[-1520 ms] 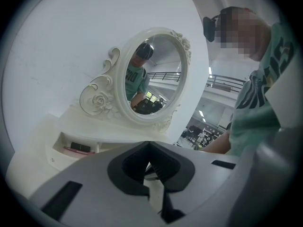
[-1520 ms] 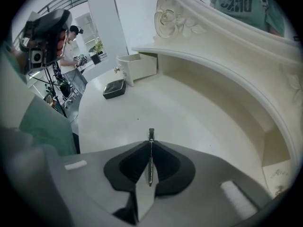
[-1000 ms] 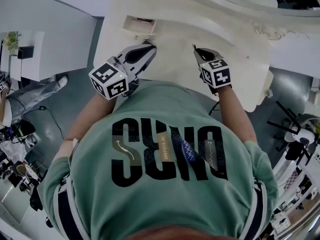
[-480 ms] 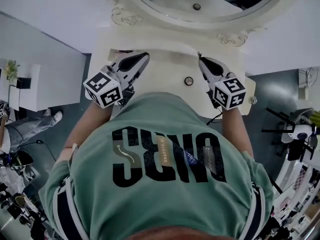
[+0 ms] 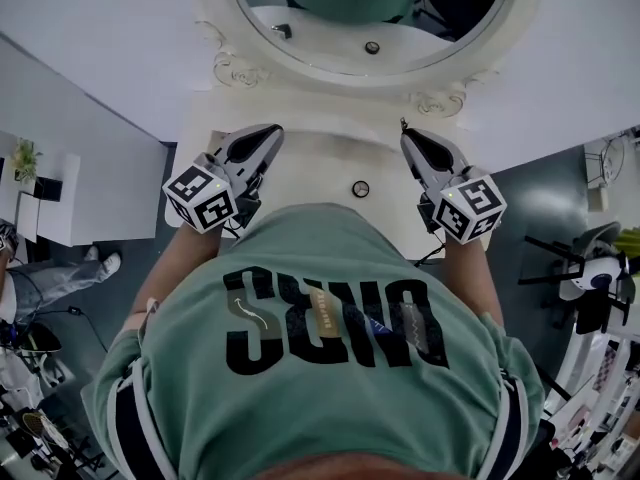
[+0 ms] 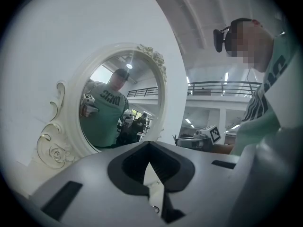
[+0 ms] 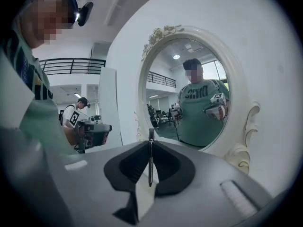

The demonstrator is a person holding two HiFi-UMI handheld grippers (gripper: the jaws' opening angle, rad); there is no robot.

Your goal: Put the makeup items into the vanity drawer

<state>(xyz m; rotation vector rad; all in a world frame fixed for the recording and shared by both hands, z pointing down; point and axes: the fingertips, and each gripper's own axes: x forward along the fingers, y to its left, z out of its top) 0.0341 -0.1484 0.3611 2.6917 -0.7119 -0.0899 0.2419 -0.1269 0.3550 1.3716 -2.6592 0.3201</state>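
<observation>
1. A small round item [image 5: 360, 189] lies on the cream surface [image 5: 320, 158], close to the front edge and a little right of the middle.
2. It shows a dark rim round a pale centre. At this size it could be a compact or a little jar, and I cannot tell which.
3. It lies free between the two tongs, nearer the right ones and touching neither.
4. The left tongs [image 5: 268, 134] are held over the left part of the surface, tips toward the back edge. In the left gripper view their jaws meet at the tips with nothing between them.
5. The right tongs [image 5: 406, 134] are held over the right part, also pointing at the back edge. Their jaws are pressed together to a thin seam and hold nothing.
6. An oval mirror [image 5: 330, 53] in a carved cream frame rises from the back edge and reflects the person's green shirt [image 5: 330, 368].
</observation>
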